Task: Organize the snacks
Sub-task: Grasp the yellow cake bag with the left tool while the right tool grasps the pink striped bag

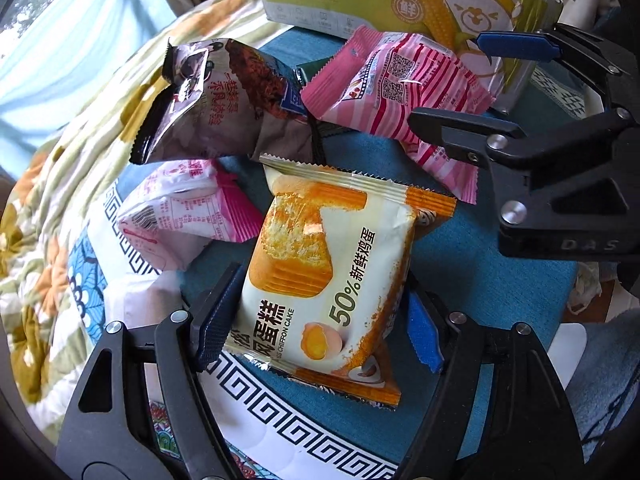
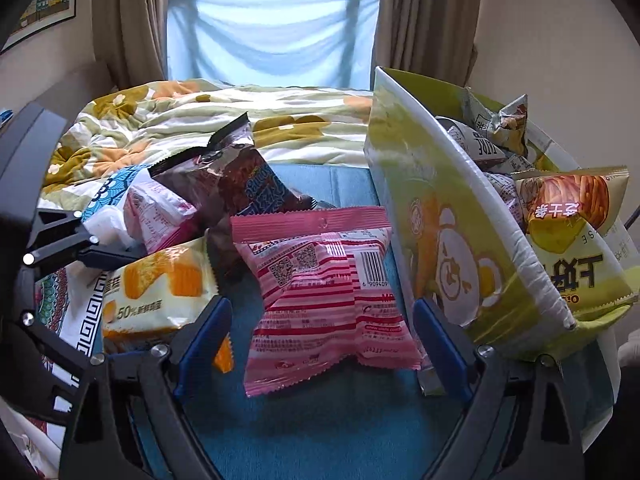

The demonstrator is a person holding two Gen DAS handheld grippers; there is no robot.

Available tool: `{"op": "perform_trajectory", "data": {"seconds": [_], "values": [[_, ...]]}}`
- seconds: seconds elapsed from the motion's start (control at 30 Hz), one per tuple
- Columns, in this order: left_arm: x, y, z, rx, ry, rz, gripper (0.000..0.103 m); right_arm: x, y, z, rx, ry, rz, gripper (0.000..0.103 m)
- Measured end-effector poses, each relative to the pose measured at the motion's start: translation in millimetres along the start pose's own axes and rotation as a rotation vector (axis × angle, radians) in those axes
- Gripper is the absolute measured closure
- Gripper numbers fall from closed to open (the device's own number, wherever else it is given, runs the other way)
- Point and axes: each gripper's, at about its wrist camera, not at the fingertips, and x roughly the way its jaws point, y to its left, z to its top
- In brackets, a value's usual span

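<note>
Chiffon cake pack (image 1: 320, 276) between parted left hand-held gripper (image 1: 320, 320) pads; right hand-held gripper (image 2: 320, 344) likewise open, box's chip bags (image 2: 568, 240) only there.

Left gripper (image 1: 320, 320) jaws spread wide, low; right gripper (image 2: 324, 344) jaws spread wide, low.

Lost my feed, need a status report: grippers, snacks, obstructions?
Left gripper open, straddling chiffon cake pack. Right gripper open, straddling pink striped pack. Green box already holds snacks. Brown pack and pink-white pack loose, not blocking.
</note>
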Motion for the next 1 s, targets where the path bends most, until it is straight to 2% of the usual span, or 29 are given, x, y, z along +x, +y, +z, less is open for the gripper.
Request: {"op": "perform_trajectory", "data": {"seconds": [0.17, 0.6, 0.67, 0.73, 0.83, 1.0], "values": [[-4.7, -1.4, -15.3, -0.011, 0.012, 0.015, 0.031, 11.0, 11.7, 2.4, -0.035, 0.004, -0.089, 0.013], [-10.3, -3.7, -37.8, -0.050, 0.021, 0.026, 0.031, 40.8, 31.5, 10.2, -0.082, 0.072, -0.183, 0.013], [-8.7, -1.1, -37.0, -0.055, 0.021, 0.024, 0.031, 44.8, 31.8, 11.4, -0.081, 0.086, -0.177, 0.014], [-7.8, 0.0, -37.2, -0.056, 0.019, 0.024, 0.031, 44.2, 29.4, 10.7, -0.065, 0.099, -0.160, 0.025], [-8.9, -1.6, -38.3, -0.056, 0.017, 0.031, 0.033, 39.4, 28.4, 7.3, -0.072, 0.110, -0.134, 0.033], [-11.1, -5.7, -40.5, -0.054, 0.024, 0.033, 0.035, 26.9, 26.4, -1.2, -0.054, 0.138, -0.089, 0.038]]}}
